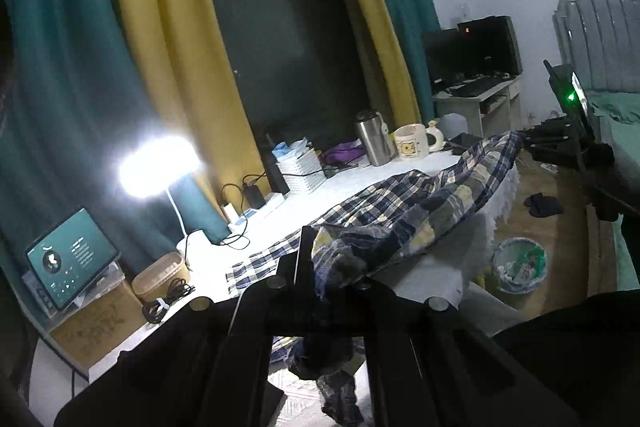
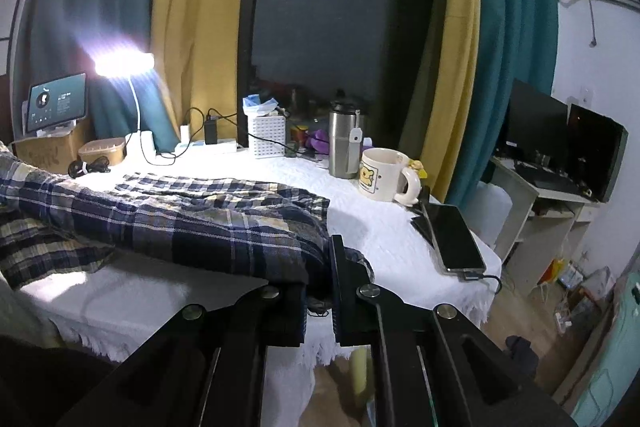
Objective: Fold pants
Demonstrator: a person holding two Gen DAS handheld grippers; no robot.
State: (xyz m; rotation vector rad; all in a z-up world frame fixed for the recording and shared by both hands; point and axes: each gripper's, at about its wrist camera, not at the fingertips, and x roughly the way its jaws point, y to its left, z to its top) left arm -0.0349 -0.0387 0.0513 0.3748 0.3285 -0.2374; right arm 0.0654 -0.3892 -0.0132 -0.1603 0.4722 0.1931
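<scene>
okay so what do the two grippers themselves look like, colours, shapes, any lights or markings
Both are matte black. The left gripper and right gripper each have flat plate fingers on angled linkage bars with round silver pivot bolts. Seen from the left wrist view, the right gripper's body carries a glowing green light. No cables or sleeves can be made out.

- The pants (image 2: 168, 215) lie across the table (image 2: 380, 227), with the mug (image 2: 384, 177) as landmark to their right.
- Just left of the mug stands the flask (image 2: 344, 143).
- Just right of the mug and nearer the table edge lies the phone (image 2: 456, 237).
- Well left of the mug, at the back, stands the lamp (image 2: 132, 95).
</scene>
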